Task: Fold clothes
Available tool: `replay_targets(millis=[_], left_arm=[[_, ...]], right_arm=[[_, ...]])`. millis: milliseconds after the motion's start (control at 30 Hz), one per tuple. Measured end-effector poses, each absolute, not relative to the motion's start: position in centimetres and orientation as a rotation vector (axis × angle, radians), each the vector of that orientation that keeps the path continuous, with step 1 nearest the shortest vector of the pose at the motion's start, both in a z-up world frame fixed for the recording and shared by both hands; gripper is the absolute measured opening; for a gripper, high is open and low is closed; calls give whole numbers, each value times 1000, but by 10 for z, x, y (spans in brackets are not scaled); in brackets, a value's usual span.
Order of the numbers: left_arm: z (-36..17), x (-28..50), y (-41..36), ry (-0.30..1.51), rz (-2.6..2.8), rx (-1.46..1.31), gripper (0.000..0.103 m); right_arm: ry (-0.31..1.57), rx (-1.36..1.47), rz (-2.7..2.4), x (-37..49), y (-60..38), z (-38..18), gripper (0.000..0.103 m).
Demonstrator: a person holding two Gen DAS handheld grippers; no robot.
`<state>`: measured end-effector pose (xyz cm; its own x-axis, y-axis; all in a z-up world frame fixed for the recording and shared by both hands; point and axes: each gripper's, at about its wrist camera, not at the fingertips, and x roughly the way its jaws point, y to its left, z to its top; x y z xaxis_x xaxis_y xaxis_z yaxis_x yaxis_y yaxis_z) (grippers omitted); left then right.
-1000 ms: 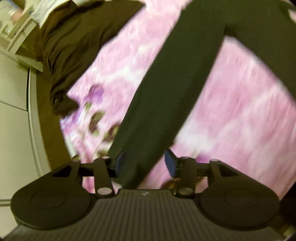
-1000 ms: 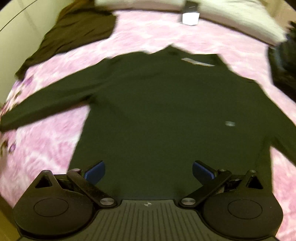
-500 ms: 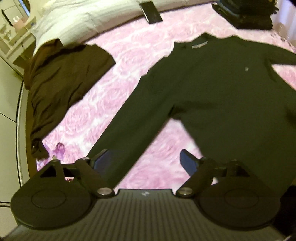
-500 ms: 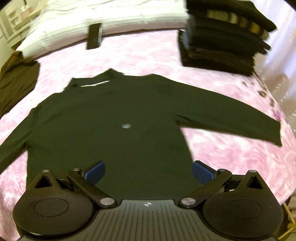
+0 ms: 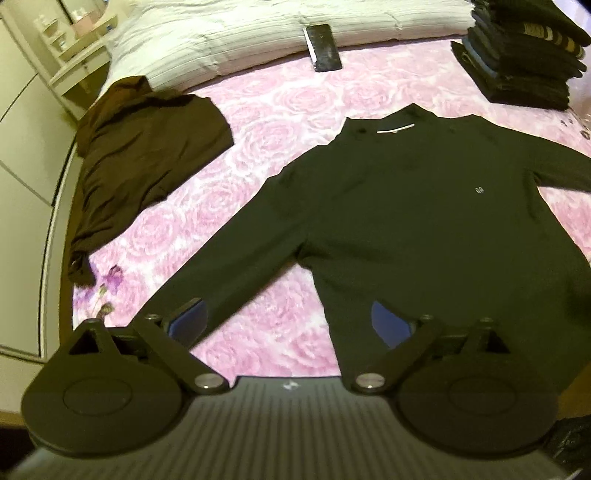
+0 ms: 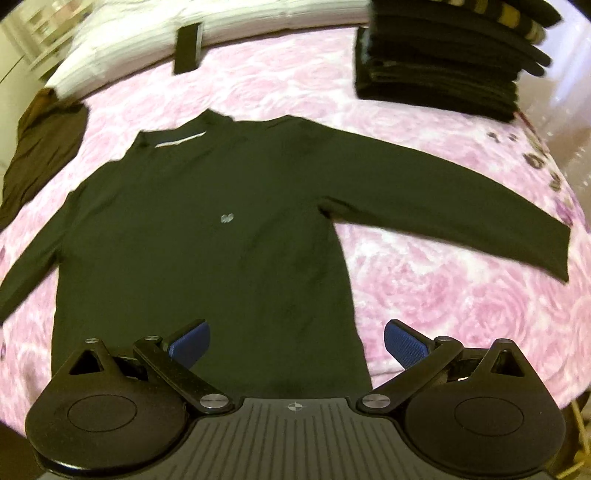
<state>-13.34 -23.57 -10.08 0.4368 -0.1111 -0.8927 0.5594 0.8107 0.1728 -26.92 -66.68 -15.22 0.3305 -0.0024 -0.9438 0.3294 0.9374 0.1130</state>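
**Inspector:** Condition of the left tool (image 5: 288, 325)?

**Assistant:** Its jaws are opening and already stand wide. Nothing is pinched. Seen through the gap between its fingers are only the pink rose-patterned bed cover (image 5: 280, 110) and the edge of the garment below.

**Inspector:** And the right tool (image 6: 297, 345)?

**Assistant:** Spread wide, blue pads (image 6: 400, 345) clear, nothing between them. It hangs above the cloth without touching it.

**Inspector:** Location of the item to be folded?

**Assistant:** The dark long-sleeved shirt (image 6: 207, 240) lies flat and face up on the bed, collar away from both tools, both sleeves stretched out sideways. Ahead of the right tool sits the shirt's body, with the hem nearest its fingers; one sleeve (image 6: 443, 199) runs out to that tool's right. From the left tool, the other sleeve (image 5: 221, 258) slants down toward its left finger, and the shirt's body lies ahead and to the right.

**Inspector:** Other items noted?

**Assistant:** A brown garment (image 5: 136, 158), unfolded, lies well left of the left tool, at the bed's edge. A stack of folded dark clothes (image 6: 443, 62) stands far ahead and right of the right tool. A dark phone (image 5: 322, 47) rests against the white pillow (image 5: 240, 33) at the far end.
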Motion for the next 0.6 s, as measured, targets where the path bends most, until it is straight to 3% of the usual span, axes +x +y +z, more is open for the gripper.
replay_targets(millis=[600], left_arm=[[-96,-133,-191,1018,-531,402,97]], right_arm=[[1235,227,-262,-312,-546,-135,103]])
